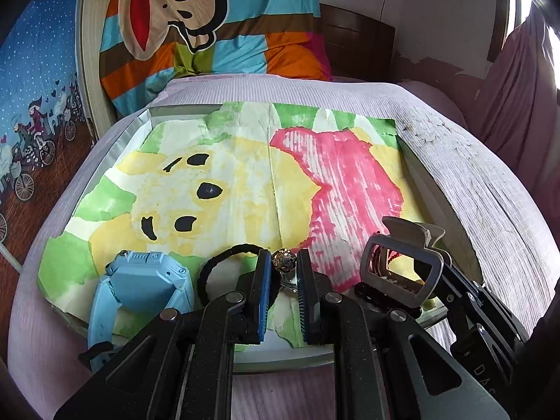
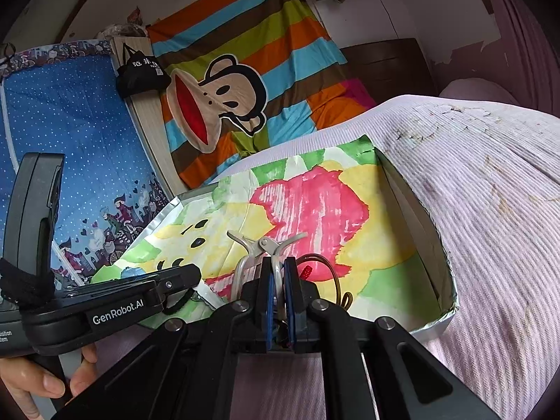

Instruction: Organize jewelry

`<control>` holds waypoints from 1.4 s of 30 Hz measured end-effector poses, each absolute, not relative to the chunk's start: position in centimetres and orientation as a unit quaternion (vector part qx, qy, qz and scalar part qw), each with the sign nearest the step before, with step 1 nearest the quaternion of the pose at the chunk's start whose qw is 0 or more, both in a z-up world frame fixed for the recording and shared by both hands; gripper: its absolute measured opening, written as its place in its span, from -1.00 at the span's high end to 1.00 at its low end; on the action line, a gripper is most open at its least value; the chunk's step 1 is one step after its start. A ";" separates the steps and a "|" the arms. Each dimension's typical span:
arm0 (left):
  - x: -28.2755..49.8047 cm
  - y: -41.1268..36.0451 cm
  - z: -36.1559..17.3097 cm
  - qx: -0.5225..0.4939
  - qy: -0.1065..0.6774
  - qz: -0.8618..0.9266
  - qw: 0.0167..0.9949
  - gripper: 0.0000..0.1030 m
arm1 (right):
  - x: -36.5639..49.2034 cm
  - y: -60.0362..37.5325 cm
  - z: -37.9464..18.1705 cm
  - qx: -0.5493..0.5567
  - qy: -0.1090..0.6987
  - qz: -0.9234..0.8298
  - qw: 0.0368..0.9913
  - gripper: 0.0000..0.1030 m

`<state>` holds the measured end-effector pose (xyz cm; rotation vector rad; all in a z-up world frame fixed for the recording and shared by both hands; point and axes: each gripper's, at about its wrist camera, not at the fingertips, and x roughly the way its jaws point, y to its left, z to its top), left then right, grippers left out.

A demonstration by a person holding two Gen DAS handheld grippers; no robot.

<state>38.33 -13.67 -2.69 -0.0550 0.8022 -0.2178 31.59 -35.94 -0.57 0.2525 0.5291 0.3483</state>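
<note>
Shallow tray [image 1: 437,196] lined with painted paper sits on bed. Left hand-held gripper [image 1: 284,273] parted around small gold ring [image 1: 284,260], not yet pinching; black hair tie [image 1: 224,273] and blue watch [image 1: 140,287] just beside. Right hand-held gripper [image 2: 278,280] clamped on grey claw hair clip [image 2: 266,246] at tray's near right. Step, by my reckoning: picking pieces to sort. Next: close left on ring squarely; small and likely to slip.
</note>
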 end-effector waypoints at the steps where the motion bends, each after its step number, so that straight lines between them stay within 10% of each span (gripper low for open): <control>1: 38.2 -13.7 -2.7 -0.027 0.389 -0.107 0.914 0.78 | 31.6 -35.9 -0.5 0.122 0.260 0.169 0.943 0.79; 29: 30.3 -10.9 2.1 -0.076 0.304 -0.089 0.945 -0.34 | 24.6 -36.3 4.4 0.069 0.200 0.144 0.967 -0.76; 42: 22.0 -6.9 5.4 -0.087 0.233 -0.066 0.966 -0.83 | 19.8 -35.7 6.2 0.057 0.164 0.135 0.975 -1.00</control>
